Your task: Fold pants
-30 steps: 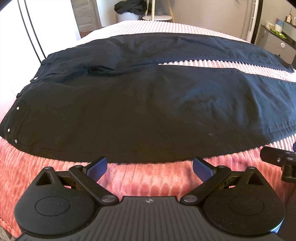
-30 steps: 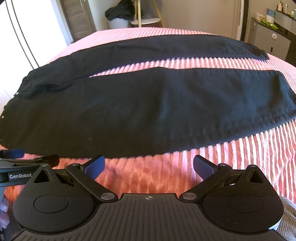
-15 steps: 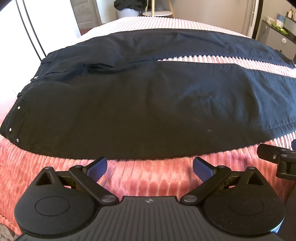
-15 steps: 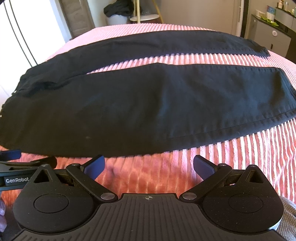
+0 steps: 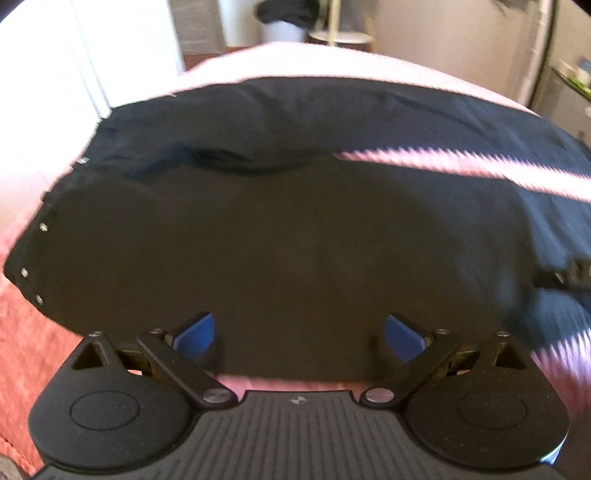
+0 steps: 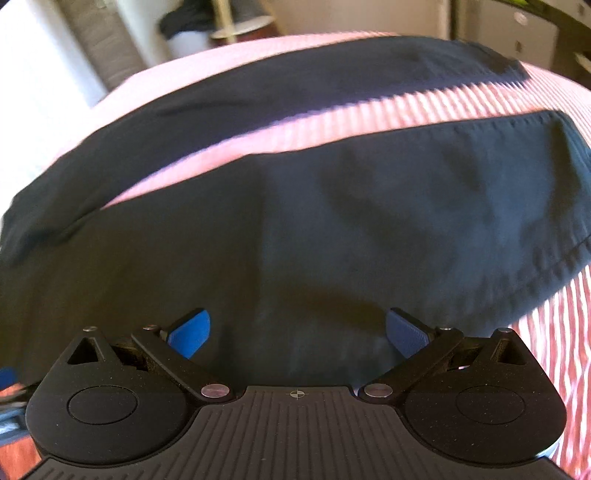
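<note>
Black pants (image 5: 295,236), cotton-like weave, laid flat across a pink ribbed bedspread (image 5: 461,162), waistband end toward the left with a row of small metal rivets (image 5: 25,273) along that edge; two legs run to the right, parted by a narrow strip of bedspread, the near leg ending in a stitched hem (image 6: 554,273) seen in the right wrist view. Left gripper (image 5: 299,332): fingers spread wide, blue pads (image 5: 195,332) standing over the near edge of the upper leg, nothing between them; whether the pads touch the cloth cannot be told, since the picture is blurred. Right gripper (image 6: 299,328): fingers likewise spread wide, blue pads (image 6: 408,330) over the near leg further toward the hem, with dark fabric filling the gap but not pinched; contact cannot be told. Part of the right gripper shows as a dark bar at the right edge of the left wrist view, low over the near leg. Background, blurred: white wall, a dark heap of clothing (image 5: 286,11) on a pale container, a small round table (image 5: 341,37), grey drawers (image 6: 517,29).
</note>
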A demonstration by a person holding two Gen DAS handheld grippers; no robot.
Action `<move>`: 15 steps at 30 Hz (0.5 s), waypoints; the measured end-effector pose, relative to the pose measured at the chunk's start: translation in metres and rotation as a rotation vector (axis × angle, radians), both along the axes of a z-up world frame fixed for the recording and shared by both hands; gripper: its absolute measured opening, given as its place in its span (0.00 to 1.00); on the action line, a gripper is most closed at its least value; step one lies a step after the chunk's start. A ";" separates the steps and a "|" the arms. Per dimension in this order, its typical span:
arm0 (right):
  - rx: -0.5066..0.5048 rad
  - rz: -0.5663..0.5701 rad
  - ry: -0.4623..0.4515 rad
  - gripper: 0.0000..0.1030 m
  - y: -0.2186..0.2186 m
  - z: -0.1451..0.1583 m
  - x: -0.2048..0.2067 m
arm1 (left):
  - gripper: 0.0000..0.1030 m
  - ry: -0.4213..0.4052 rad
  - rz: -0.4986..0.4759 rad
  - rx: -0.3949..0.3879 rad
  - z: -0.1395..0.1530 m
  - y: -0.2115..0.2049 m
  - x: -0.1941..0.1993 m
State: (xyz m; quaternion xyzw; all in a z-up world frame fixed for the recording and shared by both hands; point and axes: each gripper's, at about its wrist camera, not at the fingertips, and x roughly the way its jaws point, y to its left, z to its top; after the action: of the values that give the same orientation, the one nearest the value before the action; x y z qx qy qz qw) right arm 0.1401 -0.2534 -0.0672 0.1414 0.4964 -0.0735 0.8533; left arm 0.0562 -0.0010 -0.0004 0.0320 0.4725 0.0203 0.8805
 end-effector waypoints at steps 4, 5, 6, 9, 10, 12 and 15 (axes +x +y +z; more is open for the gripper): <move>-0.069 0.038 0.033 1.00 0.007 -0.008 0.009 | 0.96 -0.030 0.123 0.014 -0.003 0.014 0.039; -0.097 0.053 0.045 1.00 0.012 -0.010 0.010 | 0.96 -0.046 0.154 0.021 -0.004 0.018 0.050; -0.126 0.067 0.057 1.00 0.017 -0.012 0.011 | 0.96 -0.062 0.181 0.034 -0.005 0.021 0.059; -0.168 0.126 0.137 1.00 0.024 -0.011 0.022 | 0.96 -0.108 0.297 0.045 -0.010 0.028 0.088; -0.136 0.132 0.164 1.00 0.019 -0.006 0.029 | 0.96 -0.138 0.338 0.027 -0.013 0.031 0.097; -0.015 0.100 0.131 1.00 -0.005 0.012 0.045 | 0.96 -0.212 0.389 0.021 -0.020 0.035 0.105; 0.082 -0.043 0.036 1.00 -0.052 0.044 0.085 | 0.96 -0.328 0.466 0.068 -0.034 0.040 0.108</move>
State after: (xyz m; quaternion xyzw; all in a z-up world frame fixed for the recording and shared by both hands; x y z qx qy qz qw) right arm 0.2247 -0.3057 -0.0229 0.1855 0.5110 -0.0740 0.8360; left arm 0.1646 0.0392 -0.0346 -0.0518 0.3175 0.2429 0.9152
